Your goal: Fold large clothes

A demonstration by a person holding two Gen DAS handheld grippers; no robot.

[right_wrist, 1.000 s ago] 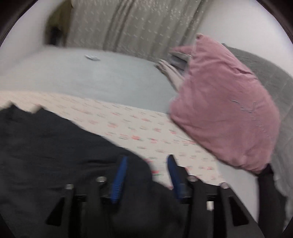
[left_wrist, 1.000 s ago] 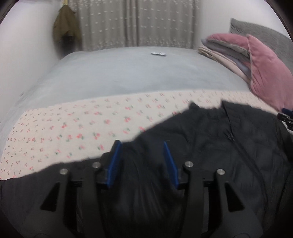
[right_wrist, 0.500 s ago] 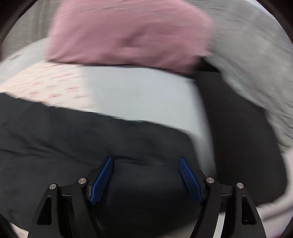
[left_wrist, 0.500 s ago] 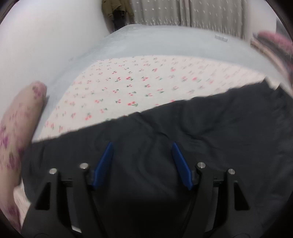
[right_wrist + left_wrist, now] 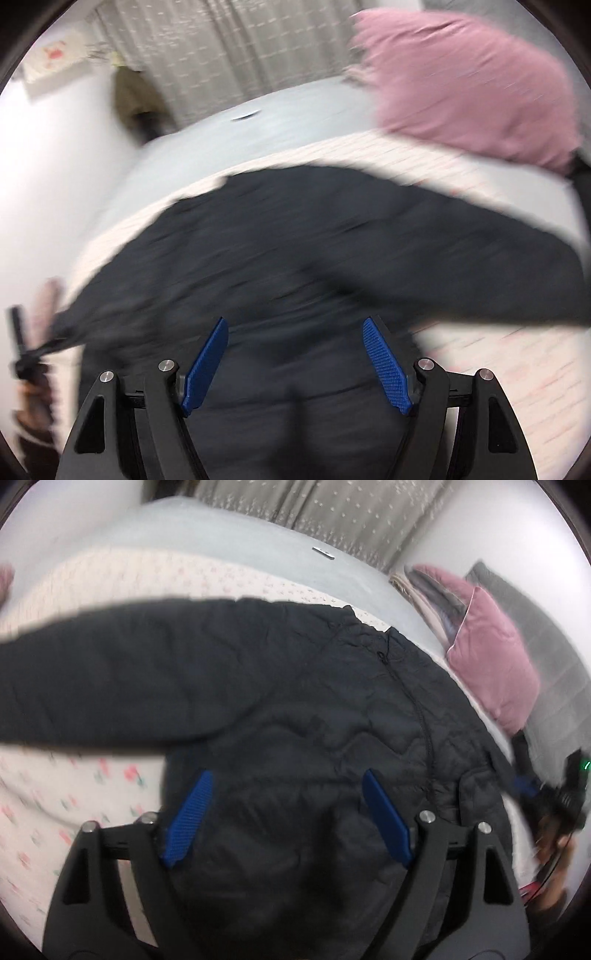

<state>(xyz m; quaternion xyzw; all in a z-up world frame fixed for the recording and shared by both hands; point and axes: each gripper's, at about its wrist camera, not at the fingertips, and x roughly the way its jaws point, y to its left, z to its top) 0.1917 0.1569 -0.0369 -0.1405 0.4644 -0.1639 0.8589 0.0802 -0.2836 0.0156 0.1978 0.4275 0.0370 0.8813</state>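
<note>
A dark quilted jacket [image 5: 295,709] lies spread front-up on the bed, its zipper running down the middle and one sleeve stretched out to the left. It also fills the right wrist view [image 5: 295,266], blurred, with a sleeve reaching right. My left gripper [image 5: 286,786] is open and empty above the jacket's lower body. My right gripper [image 5: 295,336] is open and empty over the jacket's hem. The other hand-held gripper shows at the right edge of the left wrist view [image 5: 561,797].
The jacket rests on a white floral sheet [image 5: 92,775] over a grey bed cover [image 5: 221,535]. A pink pillow [image 5: 491,664] and folded bedding [image 5: 424,587] sit at the right, with a grey headboard behind. Curtains [image 5: 240,55] hang at the far end.
Both grippers have opened wider and swung back over the jacket's body. The views have pulled up and now show the whole jacket with both sleeves spread.
</note>
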